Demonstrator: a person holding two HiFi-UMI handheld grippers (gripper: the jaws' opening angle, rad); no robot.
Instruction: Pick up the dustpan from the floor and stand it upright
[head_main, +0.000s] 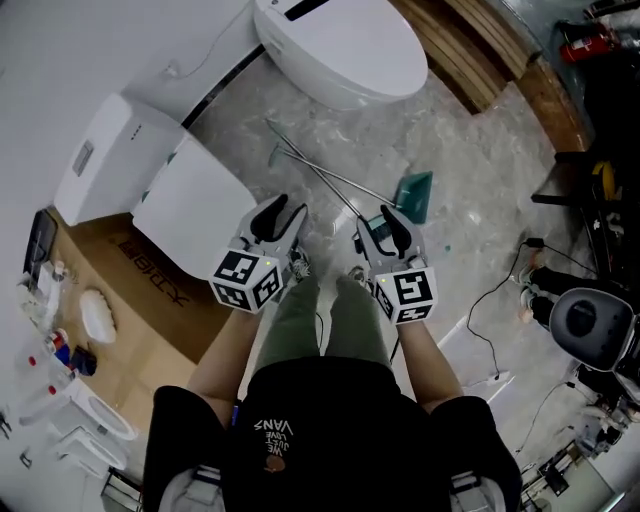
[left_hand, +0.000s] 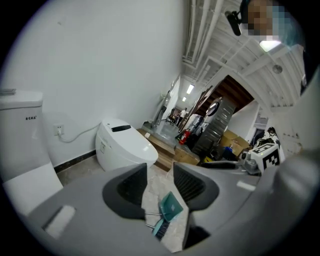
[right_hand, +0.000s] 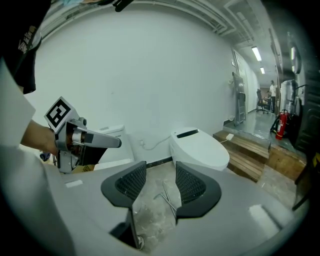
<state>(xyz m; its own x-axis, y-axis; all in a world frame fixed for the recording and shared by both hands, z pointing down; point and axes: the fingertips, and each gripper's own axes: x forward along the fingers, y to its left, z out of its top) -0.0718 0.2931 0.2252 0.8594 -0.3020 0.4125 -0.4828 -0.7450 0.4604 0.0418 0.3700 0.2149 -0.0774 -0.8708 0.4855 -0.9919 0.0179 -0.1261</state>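
Note:
A teal dustpan (head_main: 414, 196) lies on the marble floor with a long metal handle (head_main: 330, 178) running up and to the left; a second thin handle lies beside it. In the left gripper view the dustpan (left_hand: 171, 204) and a dark brush head (left_hand: 161, 228) show through the gap between the jaws, well beyond them. The right gripper view shows only the metal handles (right_hand: 168, 196) on the floor. My left gripper (head_main: 287, 217) and right gripper (head_main: 386, 222) hover side by side above the person's feet, short of the dustpan. Both are open with nothing between the pads.
A white toilet (head_main: 340, 45) stands at the far side, and a second white toilet with its cistern (head_main: 150, 180) is at the left by a cardboard sheet (head_main: 130, 300). A wooden step (head_main: 500, 50) runs along the right. Cables and a round device (head_main: 590, 320) lie at the right.

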